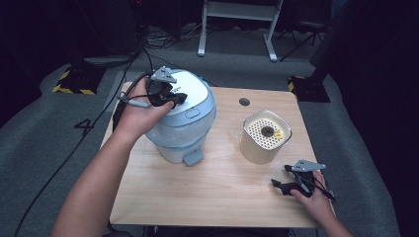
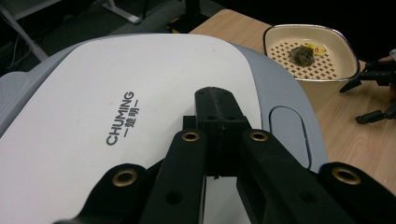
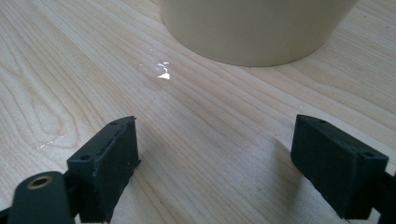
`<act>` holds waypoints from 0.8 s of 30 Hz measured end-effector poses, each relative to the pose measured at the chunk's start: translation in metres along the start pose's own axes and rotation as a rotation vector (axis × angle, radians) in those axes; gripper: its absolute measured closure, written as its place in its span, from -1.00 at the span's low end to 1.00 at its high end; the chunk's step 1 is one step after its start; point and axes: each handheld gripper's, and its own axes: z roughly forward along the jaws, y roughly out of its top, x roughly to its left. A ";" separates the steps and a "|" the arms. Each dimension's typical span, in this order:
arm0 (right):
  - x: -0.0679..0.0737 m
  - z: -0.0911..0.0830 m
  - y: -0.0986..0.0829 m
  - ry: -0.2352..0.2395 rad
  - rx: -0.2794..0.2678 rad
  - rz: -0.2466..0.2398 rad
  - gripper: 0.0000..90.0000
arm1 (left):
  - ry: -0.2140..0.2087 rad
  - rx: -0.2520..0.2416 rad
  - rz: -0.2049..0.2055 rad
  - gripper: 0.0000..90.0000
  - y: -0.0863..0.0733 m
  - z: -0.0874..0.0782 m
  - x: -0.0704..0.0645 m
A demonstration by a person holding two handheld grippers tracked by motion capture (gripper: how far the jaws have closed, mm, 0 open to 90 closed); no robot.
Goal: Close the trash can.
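Note:
A white and pale-blue bin [image 1: 185, 118] with a white lid [image 2: 116, 116] marked CHUMING stands at the table's left. My left gripper [image 1: 173, 98] [image 2: 219, 109] rests shut on top of that lid, jaws pressed together with nothing between them. A cream square container [image 1: 264, 138] [image 2: 310, 56] [image 3: 252, 28] with a perforated insert holds a dark clump and a yellow bit. My right gripper [image 1: 286, 180] [image 3: 224, 158] sits open just above the wood near the front right corner, pointing at the container's base.
The wooden table [image 1: 217, 192] has a small round hole [image 1: 244, 101] at the back. A small wet spot [image 3: 162, 73] lies on the wood before the container. Cables run off the left edge; a white desk frame [image 1: 237, 24] stands behind on the grey floor.

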 end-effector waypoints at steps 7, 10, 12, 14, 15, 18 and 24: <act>0.000 0.000 0.000 0.001 0.000 -0.001 -0.67 | 0.015 0.018 0.010 1.00 -0.001 0.002 -0.002; 0.000 0.000 0.000 0.002 0.000 -0.002 -0.67 | 0.010 -0.010 -0.003 1.00 -0.003 0.002 -0.001; 0.000 0.000 0.000 0.002 0.000 -0.001 -0.67 | -0.004 -0.041 -0.032 0.99 -0.006 0.003 0.001; 0.000 0.000 0.000 0.002 0.000 -0.001 -0.67 | -0.007 -0.080 -0.056 0.51 -0.007 0.005 0.000; 0.000 0.000 0.000 0.002 0.000 -0.001 -0.67 | -0.010 -0.107 -0.052 0.37 -0.008 0.005 0.000; 0.000 0.000 0.000 0.004 0.001 -0.001 -0.68 | -0.015 -0.179 -0.047 0.08 -0.008 -0.001 -0.004; -0.001 0.001 0.001 0.008 0.000 -0.007 -0.68 | -0.053 -0.248 0.008 -0.09 -0.008 -0.016 -0.025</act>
